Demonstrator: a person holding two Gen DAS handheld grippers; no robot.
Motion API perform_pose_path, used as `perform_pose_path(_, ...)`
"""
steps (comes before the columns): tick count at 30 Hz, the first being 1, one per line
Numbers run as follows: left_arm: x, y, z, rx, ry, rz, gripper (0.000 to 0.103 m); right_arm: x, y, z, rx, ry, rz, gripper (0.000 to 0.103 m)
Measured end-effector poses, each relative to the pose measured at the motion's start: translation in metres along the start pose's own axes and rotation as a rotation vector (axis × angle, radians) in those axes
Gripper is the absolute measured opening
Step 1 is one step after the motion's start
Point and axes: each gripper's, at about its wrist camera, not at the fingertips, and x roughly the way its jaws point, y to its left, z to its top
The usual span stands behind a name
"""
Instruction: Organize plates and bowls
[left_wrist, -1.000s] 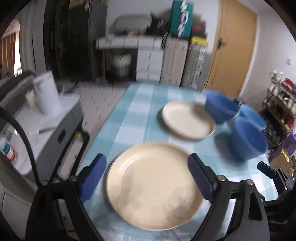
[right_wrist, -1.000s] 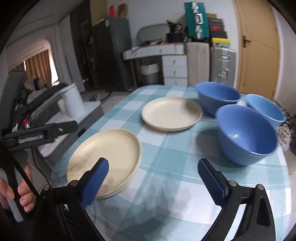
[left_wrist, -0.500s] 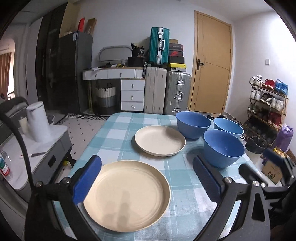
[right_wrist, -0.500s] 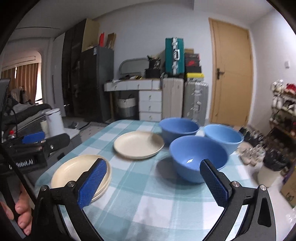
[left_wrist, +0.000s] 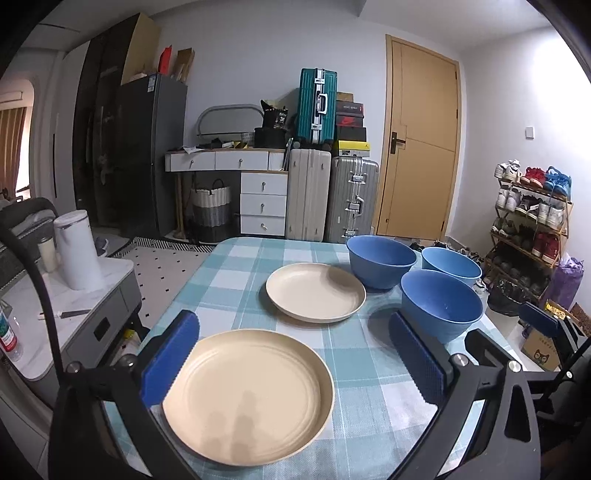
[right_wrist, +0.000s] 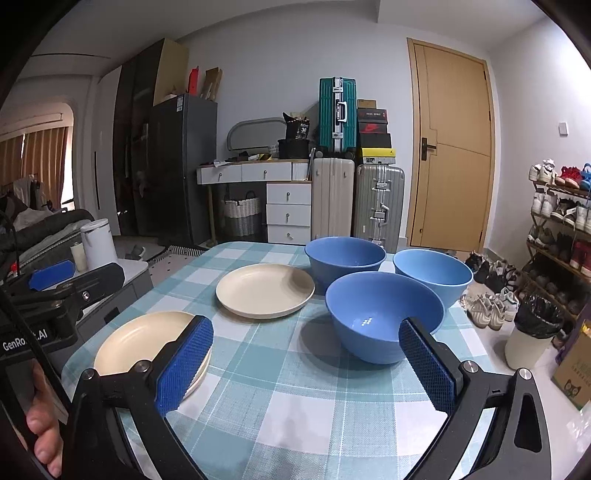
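We begin with the near plate (left_wrist: 247, 395), which lies flat on the table (left_wrist: 373, 373) close to its near left edge; in the right wrist view it appears to sit on a second plate of the same kind, so we judge it to be the start of a stack. The far plate (left_wrist: 316, 291) lies alone toward the middle of the table, well apart from the near one and just beside the bowls. Three blue bowls stand upright and unnested on the right side: the near bowl (right_wrist: 384, 315), the far left bowl (right_wrist: 345, 258) and the far right bowl (right_wrist: 432, 275), clustered close together. The left claw (left_wrist: 295, 360) hovers over the near plate with its jaws opening to full spread, the plate below and between them but the pads clear of its rim, so it grasps nothing. The right claw (right_wrist: 306, 365) is likewise released, with bare tablecloth between its pads and the near bowl just beyond. For moving, open cloth lies between the two plates and in front of the near bowl. The bowls stand near the right edge and the near plate near the left edge, so we advise lifting rather than sliding there.
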Motion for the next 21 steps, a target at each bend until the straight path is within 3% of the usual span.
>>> perform_pose_path(21, -0.002, -0.003, -0.0024, 0.013, -0.011, 0.011, 0.103, 0.0057, -0.0074, -0.0017, 0.041, 0.015, -0.011, 0.102)
